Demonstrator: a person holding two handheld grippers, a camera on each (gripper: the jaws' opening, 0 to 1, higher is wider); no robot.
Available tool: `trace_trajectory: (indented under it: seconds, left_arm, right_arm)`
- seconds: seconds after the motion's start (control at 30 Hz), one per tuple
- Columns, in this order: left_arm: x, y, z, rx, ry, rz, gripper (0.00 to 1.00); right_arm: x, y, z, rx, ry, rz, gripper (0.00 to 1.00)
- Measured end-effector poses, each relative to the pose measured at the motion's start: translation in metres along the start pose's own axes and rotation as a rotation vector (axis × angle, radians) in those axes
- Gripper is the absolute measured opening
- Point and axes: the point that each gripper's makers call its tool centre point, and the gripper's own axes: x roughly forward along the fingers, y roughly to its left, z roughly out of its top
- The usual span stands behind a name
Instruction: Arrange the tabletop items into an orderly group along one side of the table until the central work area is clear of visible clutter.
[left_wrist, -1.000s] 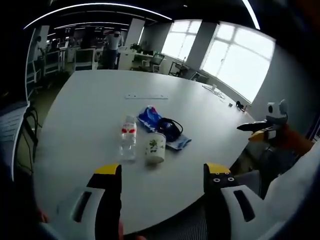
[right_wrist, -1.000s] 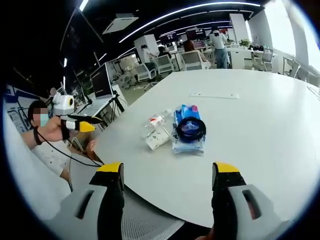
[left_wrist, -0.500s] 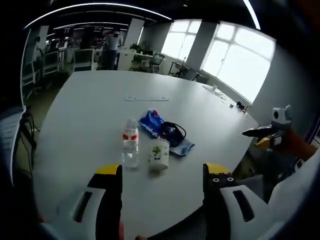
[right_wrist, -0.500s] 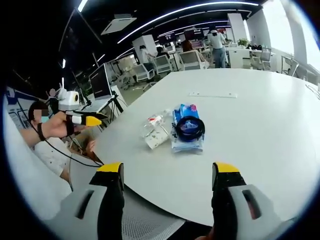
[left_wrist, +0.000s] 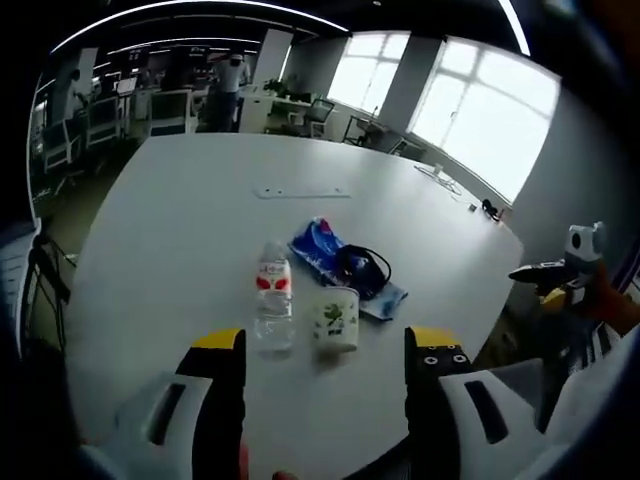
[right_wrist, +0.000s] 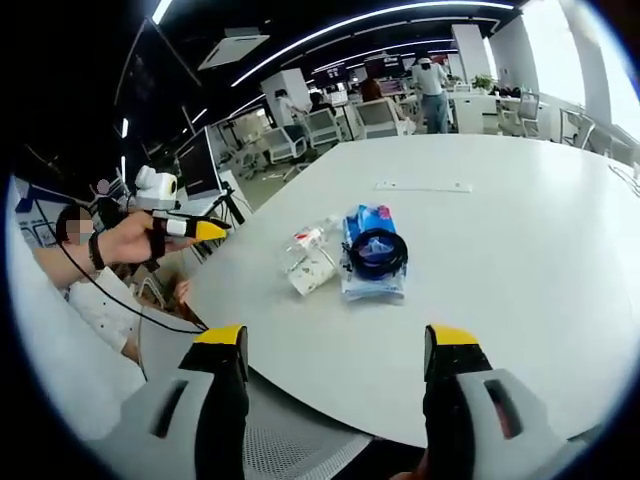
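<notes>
The left hand-held gripper (left_wrist: 322, 350), jaws apart like the right (right_wrist: 338, 350), is nearing the bottle (left_wrist: 272, 308) and cup (left_wrist: 335, 319); clearing is not begun.

In my right gripper view, the paper cup (right_wrist: 311, 271) partly covers the water bottle (right_wrist: 308, 240) behind it. In my left gripper view, the black cable coil (left_wrist: 361, 268) hides the middle of the blue packet (left_wrist: 330, 252) beneath it. The cup's print is too small to read.
</notes>
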Motion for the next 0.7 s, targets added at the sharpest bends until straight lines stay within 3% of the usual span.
trace_trajectory:
  seconds: [0.7]
  left_arm:
    - [0.078,0.029,0.01,-0.016,0.098,0.004,0.64]
  right_arm:
    - [0.0,-0.001,-0.006,0.026,0.012,-0.014,0.71]
